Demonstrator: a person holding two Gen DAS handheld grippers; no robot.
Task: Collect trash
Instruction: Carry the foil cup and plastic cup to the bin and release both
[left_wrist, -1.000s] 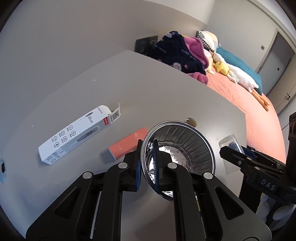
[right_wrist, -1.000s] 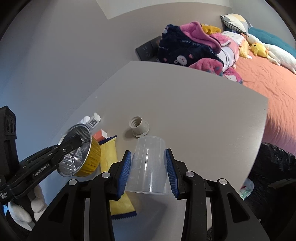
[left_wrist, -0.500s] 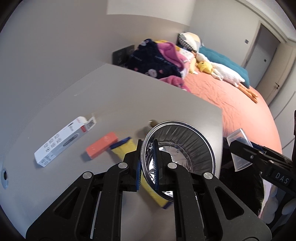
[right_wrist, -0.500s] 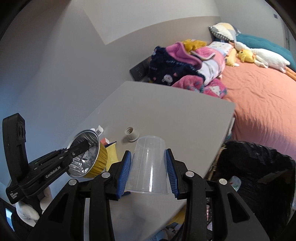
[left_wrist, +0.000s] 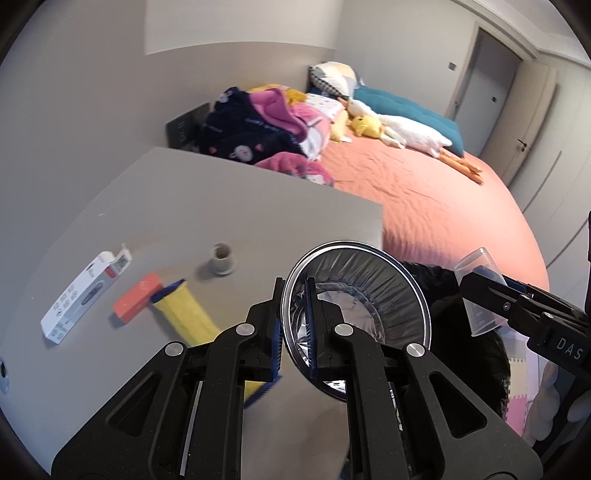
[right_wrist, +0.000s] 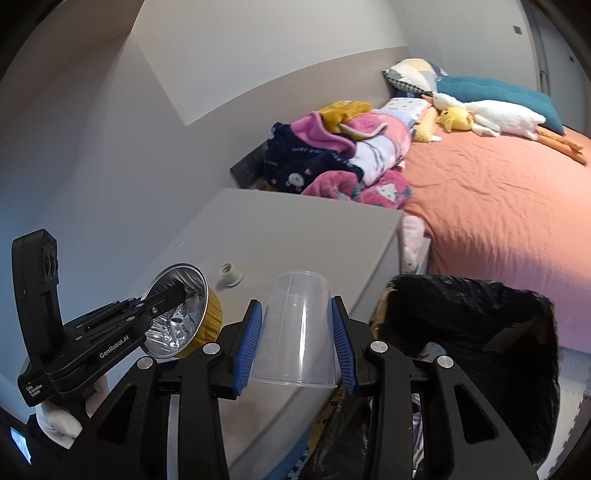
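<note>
- Bedroom setting: a grey table (left_wrist: 184, 206) stands against the wall, with a bed (right_wrist: 498, 206) under an orange cover beyond it and a heap of clothes (right_wrist: 332, 158) at the near end of the bed.
- Beside the table's edge stands a trash bin (right_wrist: 480, 325) lined with a black bag, its mouth open and some litter already inside.
- Left gripper (left_wrist: 293, 325): jaws pinched narrow on the rim of a foil cup (left_wrist: 354, 295), one finger inside and one outside. The cup is round, crinkled silver within and gold outside, and looks empty; it hangs in the air off the table.
- Right gripper (right_wrist: 295, 339): jaws part-way apart, clamped on the sides of a clear plastic cup (right_wrist: 295, 325), held upside down with printed measuring lines on its wall. It also hangs in the air, between the table edge and the bin.
- Step in hand, as I judge it: carrying both cups to the bin.
- Next move calls for bringing each cup over the bag's mouth before letting go, the plastic one first since it is nearer.
- Left on the table: a white box (left_wrist: 85, 295), an orange block (left_wrist: 138, 301), a yellow wrapper (left_wrist: 188, 314) and a small grey cap (left_wrist: 221, 258).
</note>
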